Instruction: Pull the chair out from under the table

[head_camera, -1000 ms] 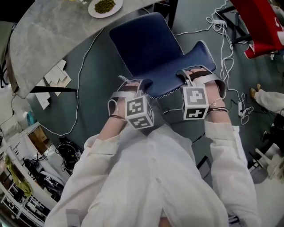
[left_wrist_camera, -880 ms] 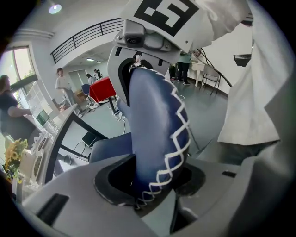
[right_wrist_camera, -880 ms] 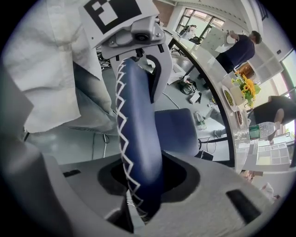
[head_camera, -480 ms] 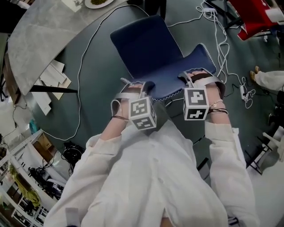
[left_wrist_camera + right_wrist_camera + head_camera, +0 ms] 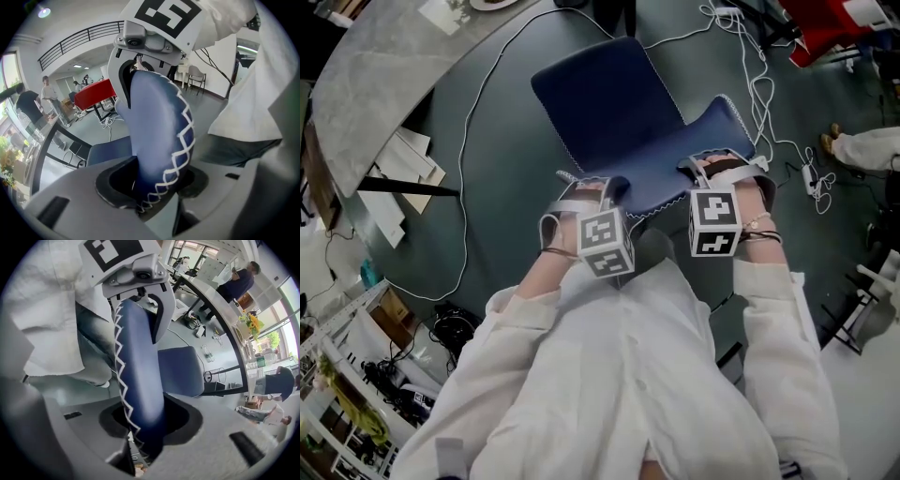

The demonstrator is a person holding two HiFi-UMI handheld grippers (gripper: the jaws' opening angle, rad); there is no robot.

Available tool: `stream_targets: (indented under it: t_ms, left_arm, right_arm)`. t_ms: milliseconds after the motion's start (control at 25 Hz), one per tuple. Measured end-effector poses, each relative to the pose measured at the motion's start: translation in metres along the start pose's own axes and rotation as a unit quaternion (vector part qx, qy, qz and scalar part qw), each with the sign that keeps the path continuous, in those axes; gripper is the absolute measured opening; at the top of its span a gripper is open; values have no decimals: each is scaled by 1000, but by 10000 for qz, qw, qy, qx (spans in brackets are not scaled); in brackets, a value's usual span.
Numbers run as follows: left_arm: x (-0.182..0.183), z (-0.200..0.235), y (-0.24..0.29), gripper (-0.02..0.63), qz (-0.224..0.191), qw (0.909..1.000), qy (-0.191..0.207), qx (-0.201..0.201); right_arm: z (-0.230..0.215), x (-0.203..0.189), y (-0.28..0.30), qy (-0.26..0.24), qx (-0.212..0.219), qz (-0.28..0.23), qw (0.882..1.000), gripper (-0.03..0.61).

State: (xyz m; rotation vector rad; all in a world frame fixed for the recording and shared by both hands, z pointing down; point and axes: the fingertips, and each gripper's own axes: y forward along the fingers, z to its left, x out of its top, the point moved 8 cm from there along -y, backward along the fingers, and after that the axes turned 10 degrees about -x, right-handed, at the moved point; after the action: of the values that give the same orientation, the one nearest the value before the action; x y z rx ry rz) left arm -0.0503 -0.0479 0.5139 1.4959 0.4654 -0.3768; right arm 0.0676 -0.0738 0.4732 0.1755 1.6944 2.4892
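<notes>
Both grippers are clamped on the top edge of the blue chair's [image 5: 607, 101] backrest [image 5: 664, 180]: the left gripper [image 5: 589, 190] by its left corner and the right gripper [image 5: 727, 169] by its right. The stitched padding is wedged tight between each pair of jaws. Past the fingers the seat sits out on open floor, apart from the grey table [image 5: 370, 80] off beyond the left gripper. White cables [image 5: 761, 89] trail beyond the right gripper.

The left tool [image 5: 154, 187] grips the white-stitched edge of the blue chair [image 5: 157, 126].
</notes>
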Motion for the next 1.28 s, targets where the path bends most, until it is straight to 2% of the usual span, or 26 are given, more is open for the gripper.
stream_targets:
  t_ms: [240,1040,1280]
  left_arm:
    - [15,-18,10,207,38,9999,-25,-95]
    - [95,-92,67,218,183,9988,-441,124]
    - [117,-119,77,222,166,9990,-416,36]
  right_arm:
    - [20,-12,-8,-20,84,-21,10000,129]
    - [96,-88,-34,-540,66,-280,9981,129]
    - [125,-104,-48,-488,221,-219,9983,129]
